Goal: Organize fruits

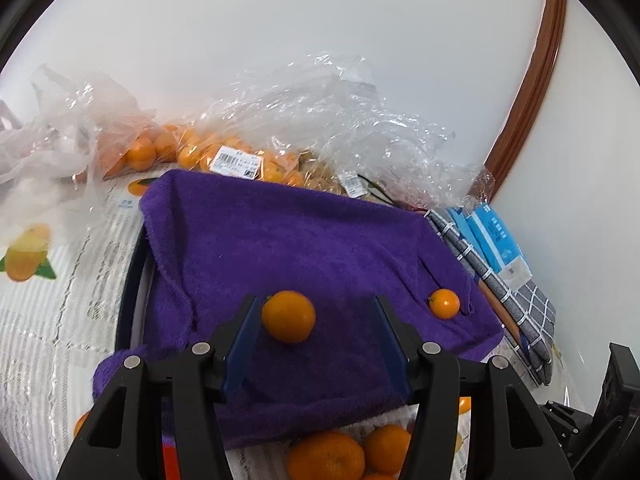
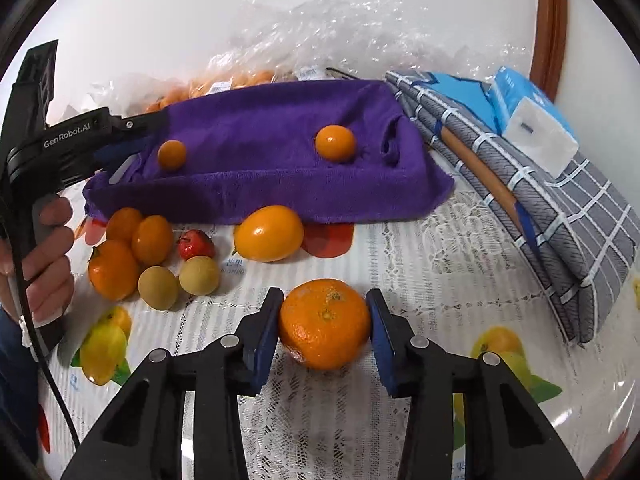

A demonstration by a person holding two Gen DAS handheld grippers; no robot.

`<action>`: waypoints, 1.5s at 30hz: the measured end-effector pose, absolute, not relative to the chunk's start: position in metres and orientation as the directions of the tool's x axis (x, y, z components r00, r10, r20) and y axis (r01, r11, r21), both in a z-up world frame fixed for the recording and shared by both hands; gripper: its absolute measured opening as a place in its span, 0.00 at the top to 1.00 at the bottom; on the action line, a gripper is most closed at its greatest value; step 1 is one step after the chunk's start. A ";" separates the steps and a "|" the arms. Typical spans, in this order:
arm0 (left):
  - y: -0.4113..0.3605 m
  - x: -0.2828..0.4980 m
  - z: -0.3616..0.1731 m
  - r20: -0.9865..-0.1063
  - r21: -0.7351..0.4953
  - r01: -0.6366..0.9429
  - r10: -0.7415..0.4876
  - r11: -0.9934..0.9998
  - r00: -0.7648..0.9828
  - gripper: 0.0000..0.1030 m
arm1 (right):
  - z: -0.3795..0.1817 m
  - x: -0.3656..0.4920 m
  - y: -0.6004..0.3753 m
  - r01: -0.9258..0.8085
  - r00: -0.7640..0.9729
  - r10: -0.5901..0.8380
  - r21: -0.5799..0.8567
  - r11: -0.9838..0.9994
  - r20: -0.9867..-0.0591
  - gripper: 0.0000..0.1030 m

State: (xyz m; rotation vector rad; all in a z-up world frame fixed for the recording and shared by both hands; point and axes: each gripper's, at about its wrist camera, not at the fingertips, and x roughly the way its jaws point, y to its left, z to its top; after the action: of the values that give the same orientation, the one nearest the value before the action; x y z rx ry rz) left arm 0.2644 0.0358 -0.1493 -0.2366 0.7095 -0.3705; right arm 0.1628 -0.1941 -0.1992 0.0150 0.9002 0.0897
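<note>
Right wrist view: the right tool [image 2: 325,322] sits low in the frame with its blue pads against both sides of a large mandarin [image 2: 324,323] resting on the lace-patterned tabletop [image 2: 420,280], gripping it. Above it, at centre, a purple towel [image 2: 272,160] carries two small oranges, one at left [image 2: 171,154] and one at right [image 2: 335,143]. Along the towel's lower edge lies a yellow-orange oval fruit [image 2: 268,233]. At lower left is a cluster of oranges [image 2: 128,252], a small red fruit [image 2: 195,244] and two tan round fruits [image 2: 178,282]. A hand [image 2: 48,264] at the left edge holds the left tool's handle. A grey checked cloth [image 2: 560,216] occupies the right.

Left wrist view: the left tool [image 1: 316,322] is open above the towel [image 1: 300,248]; a small orange [image 1: 289,317] lies between its fingers, close against the left pad and clear of the right. Bagged oranges [image 1: 224,156] fill the upper left.
</note>
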 end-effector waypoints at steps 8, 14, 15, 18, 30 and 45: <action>0.047 0.228 -0.151 -0.632 -0.329 0.244 -0.404 0.912 0.662 0.47 | -0.200 0.160 -0.192 -0.068 0.619 0.068 0.032 0.997 -0.782 0.59; 0.048 0.203 -0.153 -0.628 -0.353 0.262 -0.435 0.898 0.645 0.47 | -0.193 0.157 -0.203 -0.043 0.649 0.088 0.079 0.996 -0.755 0.59; 0.048 0.204 -0.156 -0.639 -0.361 0.253 -0.436 0.897 0.634 0.48 | -0.192 0.157 -0.203 -0.039 0.655 0.087 0.081 0.996 -0.751 0.59; 0.044 0.208 -0.165 -0.676 -0.368 0.238 -0.435 0.899 0.595 0.49 | -0.191 0.156 -0.204 -0.041 0.662 0.096 0.092 0.995 -0.743 0.59; 0.030 0.215 -0.181 -0.722 -0.335 0.207 -0.392 0.919 0.571 0.62 | -0.190 0.155 -0.202 -0.060 0.669 0.118 0.105 0.993 -0.734 0.59; 0.065 0.203 -0.153 -0.566 -0.457 0.164 -0.428 0.874 0.705 0.63 | -0.183 0.145 -0.208 -0.068 0.717 0.150 0.147 0.987 -0.681 0.59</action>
State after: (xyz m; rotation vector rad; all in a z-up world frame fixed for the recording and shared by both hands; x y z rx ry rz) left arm 0.2033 0.0653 -0.1525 -0.3922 0.7181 -0.3384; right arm 0.1454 -0.2076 -0.1827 0.1140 0.7620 0.1209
